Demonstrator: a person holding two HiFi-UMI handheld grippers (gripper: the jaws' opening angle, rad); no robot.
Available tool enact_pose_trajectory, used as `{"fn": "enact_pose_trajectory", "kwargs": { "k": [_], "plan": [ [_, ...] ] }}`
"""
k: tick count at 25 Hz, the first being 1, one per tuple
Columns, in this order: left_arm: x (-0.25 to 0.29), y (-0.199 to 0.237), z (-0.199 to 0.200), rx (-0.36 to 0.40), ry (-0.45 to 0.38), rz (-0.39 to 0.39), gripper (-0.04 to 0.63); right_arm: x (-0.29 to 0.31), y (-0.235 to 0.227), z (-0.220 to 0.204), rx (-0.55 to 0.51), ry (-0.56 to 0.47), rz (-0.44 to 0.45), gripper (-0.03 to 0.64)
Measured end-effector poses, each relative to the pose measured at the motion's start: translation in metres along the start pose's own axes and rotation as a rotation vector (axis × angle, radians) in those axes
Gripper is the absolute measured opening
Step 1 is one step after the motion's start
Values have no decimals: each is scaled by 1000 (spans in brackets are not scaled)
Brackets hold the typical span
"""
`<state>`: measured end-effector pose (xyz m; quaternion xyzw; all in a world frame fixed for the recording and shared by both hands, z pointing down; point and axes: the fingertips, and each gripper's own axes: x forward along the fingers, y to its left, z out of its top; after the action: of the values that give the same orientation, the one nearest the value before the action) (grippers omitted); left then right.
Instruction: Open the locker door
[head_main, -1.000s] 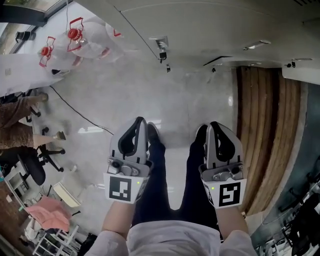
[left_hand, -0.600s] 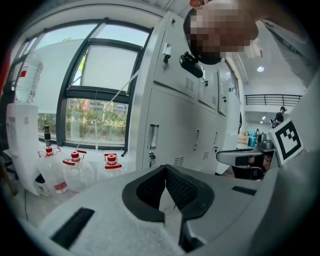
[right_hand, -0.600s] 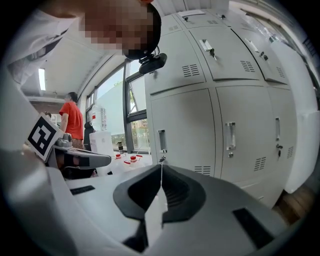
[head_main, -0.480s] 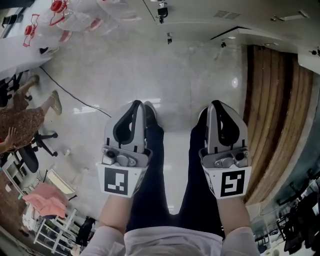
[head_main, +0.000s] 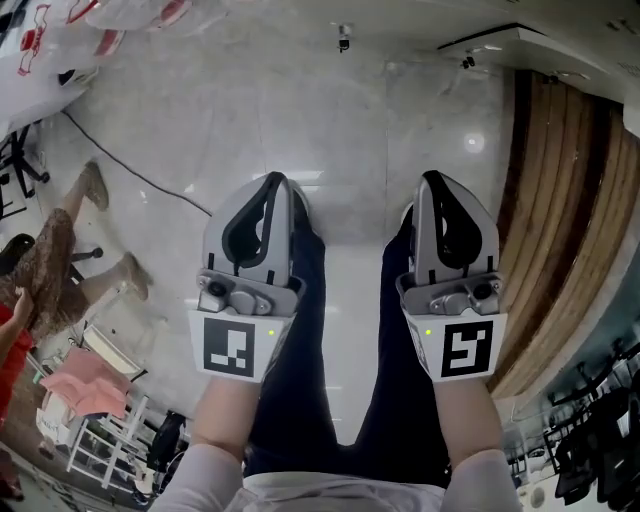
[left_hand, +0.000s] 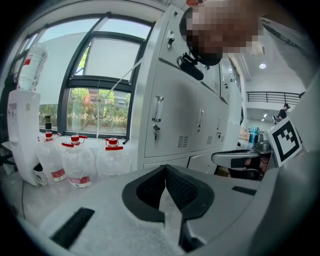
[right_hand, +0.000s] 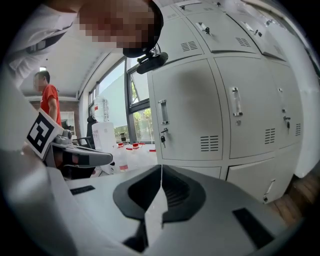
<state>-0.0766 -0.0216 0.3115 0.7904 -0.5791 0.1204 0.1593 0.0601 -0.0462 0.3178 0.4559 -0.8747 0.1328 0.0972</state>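
Note:
Grey metal lockers (right_hand: 220, 100) fill the right gripper view, a short way ahead. The nearest door (right_hand: 185, 112) has a vertical handle (right_hand: 163, 112) and a key in its lock (right_hand: 162, 138). The same lockers (left_hand: 175, 115) appear in the left gripper view, with a door handle (left_hand: 158, 108). My left gripper (head_main: 279, 181) and right gripper (head_main: 431, 179) are held side by side over the person's legs. Both are shut and empty, and neither touches the lockers. In their own views, the left gripper (left_hand: 165, 168) and right gripper (right_hand: 161, 168) show their tips meeting.
Several water bottles (left_hand: 75, 160) with red caps stand by a water dispenser (left_hand: 20, 130) under the window. A cable (head_main: 130, 165) runs across the marble floor. A person (head_main: 60, 270) stands at the left near a rack with pink cloth (head_main: 90, 385). Wooden panelling (head_main: 560, 200) lies at the right.
Both grippers have sunk together, still side by side and shut. The head view has swung: the bottles slid to the top left corner and the person at left came further into view.

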Motion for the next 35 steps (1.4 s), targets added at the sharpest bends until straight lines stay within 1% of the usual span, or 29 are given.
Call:
{"fn": "enact_pose_trajectory", "kwargs": {
  "k": [5,12,16,19,22,24,26,29,35],
  "plan": [
    [12,6,-23,1,0,7,9,19,-2,-24,0,4,10,14],
    [17,19,-54,11,14,32,9,32,0,-54,15,13,2,14],
    [19,25,-70,14,23,31,9,37,3,-72,6,31,7,14],
    [22,29,-81,6,25,35,9,44,3,-85,12,23,-2,14],
    [22,34,-91,-9,24,43,9,50,4,-107,-2,50,-24,14],
    [21,36,-97,-14,26,42,9,55,5,-121,9,52,-35,14],
    [20,38,-103,-11,30,31,9,60,5,-133,26,49,-48,14],
    [16,45,-108,3,34,15,9,69,8,-148,19,48,-61,14],
    [15,59,-109,-8,20,29,9,81,14,-171,-25,82,-78,14]
  ]
}}
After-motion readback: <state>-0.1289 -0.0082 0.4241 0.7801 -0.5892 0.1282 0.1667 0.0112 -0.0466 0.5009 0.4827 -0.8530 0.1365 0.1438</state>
